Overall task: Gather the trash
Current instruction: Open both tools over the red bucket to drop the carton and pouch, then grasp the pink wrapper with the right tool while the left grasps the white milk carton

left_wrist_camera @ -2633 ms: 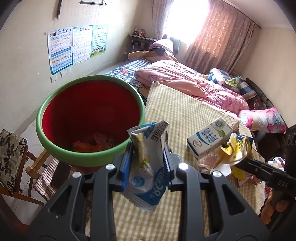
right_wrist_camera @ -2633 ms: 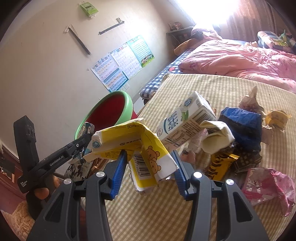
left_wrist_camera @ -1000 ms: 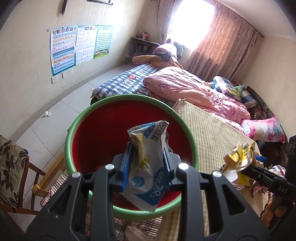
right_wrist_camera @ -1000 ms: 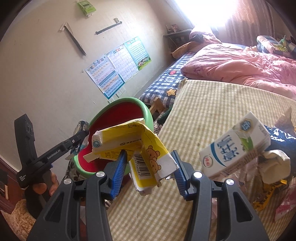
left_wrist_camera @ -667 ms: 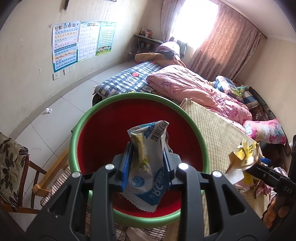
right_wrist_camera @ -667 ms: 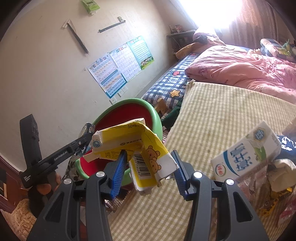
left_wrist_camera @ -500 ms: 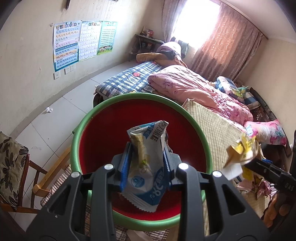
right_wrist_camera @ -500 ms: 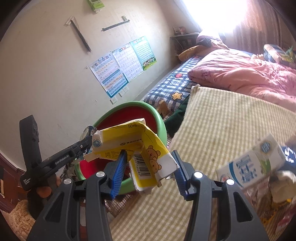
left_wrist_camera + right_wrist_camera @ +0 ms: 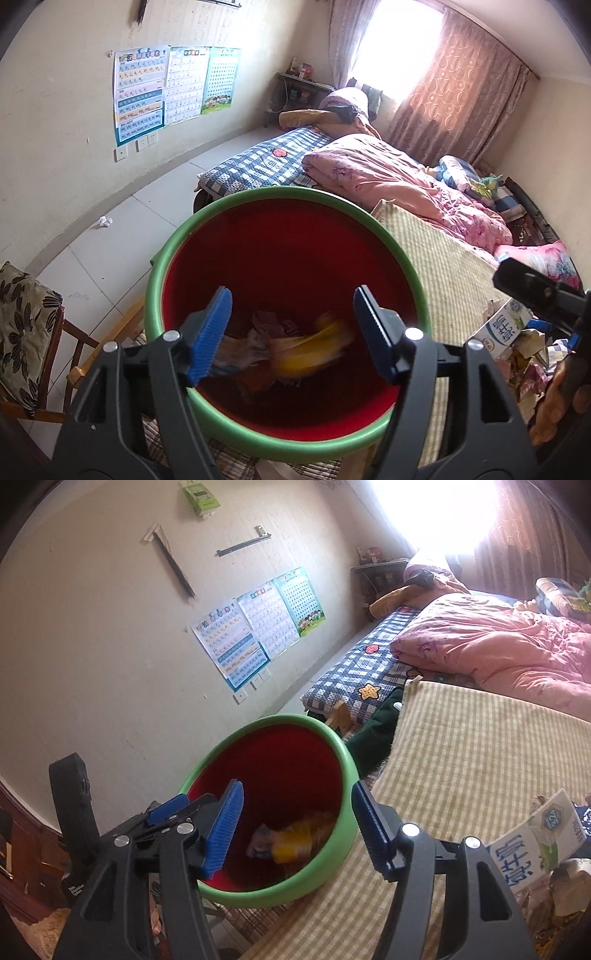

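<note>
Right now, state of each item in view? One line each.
left tool: open, empty, over the bin
right tool: open, empty, near the bin rim
bin: upright, trash at the bottom
yellow carton: inside the bin, motion-blurred
milk carton: on the checked mat, lying tilted, not binned
trash pile: on the mat, not yet collected

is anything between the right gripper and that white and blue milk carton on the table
Nothing visible. The right gripper is open over the bin, and only bare striped tablecloth lies between it and the milk carton at the right.
</note>
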Tool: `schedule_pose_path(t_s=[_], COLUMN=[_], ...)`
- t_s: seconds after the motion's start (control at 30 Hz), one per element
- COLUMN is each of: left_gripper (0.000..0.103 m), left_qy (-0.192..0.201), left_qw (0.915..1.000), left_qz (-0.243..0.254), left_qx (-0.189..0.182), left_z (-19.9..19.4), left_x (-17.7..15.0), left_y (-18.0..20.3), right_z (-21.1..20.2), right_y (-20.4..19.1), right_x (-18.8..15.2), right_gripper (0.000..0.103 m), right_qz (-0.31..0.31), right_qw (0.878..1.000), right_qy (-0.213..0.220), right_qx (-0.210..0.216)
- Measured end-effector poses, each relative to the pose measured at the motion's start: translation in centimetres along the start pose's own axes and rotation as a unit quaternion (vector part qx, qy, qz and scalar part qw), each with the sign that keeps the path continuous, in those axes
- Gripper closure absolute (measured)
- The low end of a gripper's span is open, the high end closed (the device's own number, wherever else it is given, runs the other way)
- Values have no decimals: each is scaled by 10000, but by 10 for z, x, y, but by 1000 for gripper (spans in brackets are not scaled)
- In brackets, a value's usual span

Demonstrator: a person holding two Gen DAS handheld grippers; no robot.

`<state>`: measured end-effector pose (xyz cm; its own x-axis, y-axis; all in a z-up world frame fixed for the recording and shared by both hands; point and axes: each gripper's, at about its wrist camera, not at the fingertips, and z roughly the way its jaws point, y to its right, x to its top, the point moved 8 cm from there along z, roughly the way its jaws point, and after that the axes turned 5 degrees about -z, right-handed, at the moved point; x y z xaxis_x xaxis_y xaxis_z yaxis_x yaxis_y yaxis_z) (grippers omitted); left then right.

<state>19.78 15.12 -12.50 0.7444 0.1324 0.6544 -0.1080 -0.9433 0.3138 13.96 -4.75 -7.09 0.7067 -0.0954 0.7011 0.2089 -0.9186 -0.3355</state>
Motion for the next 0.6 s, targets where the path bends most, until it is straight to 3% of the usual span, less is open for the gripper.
schedule_pose_path(t_s=[0.23, 0.6], left_gripper=[36, 34], left_qy=[40, -173], left_qw=[10000, 9990], left_qz=[20, 333], left_qx=[9, -257], left_z=[-7, -12], left_x=[-6, -43], left_y=[11, 75], right_z=[-32, -87], right_y=[14, 59], right_x=[-8, -62], right_gripper=[43, 43], right_qz=[-70, 89], right_qw=[9998, 9985], right_qy=[87, -102], right_qx=[-145, -533])
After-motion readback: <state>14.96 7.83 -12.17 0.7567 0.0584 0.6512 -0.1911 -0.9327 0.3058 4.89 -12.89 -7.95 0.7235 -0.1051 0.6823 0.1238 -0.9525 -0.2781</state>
